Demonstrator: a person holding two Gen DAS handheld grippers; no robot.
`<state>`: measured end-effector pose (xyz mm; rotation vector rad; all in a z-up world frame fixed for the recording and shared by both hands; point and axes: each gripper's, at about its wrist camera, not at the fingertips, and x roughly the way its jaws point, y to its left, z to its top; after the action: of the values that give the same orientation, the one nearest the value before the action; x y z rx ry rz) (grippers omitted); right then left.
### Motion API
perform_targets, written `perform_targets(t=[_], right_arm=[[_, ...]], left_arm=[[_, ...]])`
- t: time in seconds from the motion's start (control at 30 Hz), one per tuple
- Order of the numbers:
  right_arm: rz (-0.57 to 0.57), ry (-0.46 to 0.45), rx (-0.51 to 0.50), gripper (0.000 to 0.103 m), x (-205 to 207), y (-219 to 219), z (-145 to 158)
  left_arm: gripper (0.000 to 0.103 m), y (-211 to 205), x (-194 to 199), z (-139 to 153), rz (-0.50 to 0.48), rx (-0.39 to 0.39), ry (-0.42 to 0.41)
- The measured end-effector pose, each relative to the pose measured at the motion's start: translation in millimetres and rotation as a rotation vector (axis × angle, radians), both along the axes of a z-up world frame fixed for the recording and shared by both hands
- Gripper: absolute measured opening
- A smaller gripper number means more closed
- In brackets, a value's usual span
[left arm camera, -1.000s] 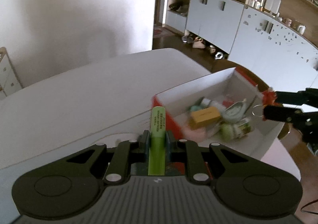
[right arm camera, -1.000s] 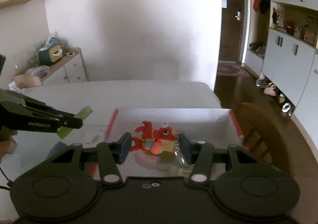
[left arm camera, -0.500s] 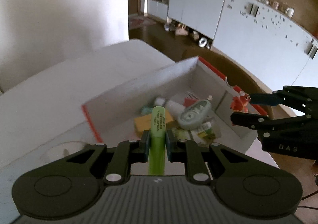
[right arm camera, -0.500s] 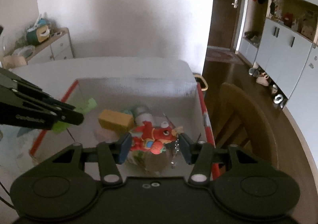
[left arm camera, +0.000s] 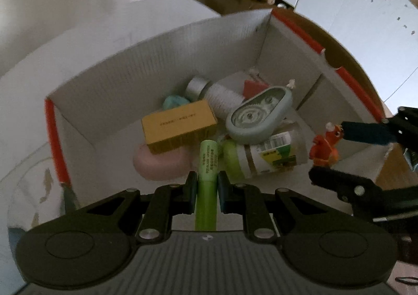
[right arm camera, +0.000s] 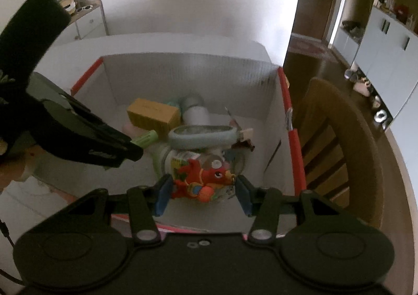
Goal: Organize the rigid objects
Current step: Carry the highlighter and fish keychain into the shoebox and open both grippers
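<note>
Green highlighter (left arm camera: 207, 164) pinched in left gripper (left arm camera: 207, 185), red toy keychain (right arm camera: 202, 178) clamped in right gripper (right arm camera: 202, 194), both poised over white box (left arm camera: 135, 72), seemingly for dropping in.

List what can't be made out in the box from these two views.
- Pink thing, left wrist view: the yellow box lies on it; what it is stays unclear.
- Teal lump, left wrist view: mostly behind the yellow box.
- Jar label, right wrist view: covered by the red toy in the right tongs.
- Green pen print: too small to read.
</note>
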<state>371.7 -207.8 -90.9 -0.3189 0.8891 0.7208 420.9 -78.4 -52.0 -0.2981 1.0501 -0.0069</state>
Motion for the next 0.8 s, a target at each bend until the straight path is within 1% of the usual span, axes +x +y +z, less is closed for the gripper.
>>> perform_targets(t=[0.23, 0.47, 0.53, 0.6, 0.67, 0.8], right_arm=[[-0.009, 0.052, 0.009, 0.052, 10, -5, -7], [-0.012, 0.061, 0.020, 0.054, 13, -9, -7], [-0.015, 0.059, 0.030, 0.058, 13, -10, -6], [-0.020, 0.058, 0.037, 0.064, 13, -11, -5], [-0.023, 0.057, 0.043, 0.064, 13, -14, -3], [-0.030, 0.050, 0.057, 0.064, 13, -20, 2]], left_arm=[[0.016, 1, 16, -13, 0.018, -0.032, 0.087], [0.016, 1, 29, -22, 0.017, -0.054, 0.166], [0.016, 1, 32, -25, 0.014, -0.062, 0.191], [0.016, 2, 32, -27, 0.016, -0.071, 0.198], [0.016, 2, 33, -27, 0.017, -0.076, 0.206], [0.016, 0, 33, -25, 0.009, -0.063, 0.210]])
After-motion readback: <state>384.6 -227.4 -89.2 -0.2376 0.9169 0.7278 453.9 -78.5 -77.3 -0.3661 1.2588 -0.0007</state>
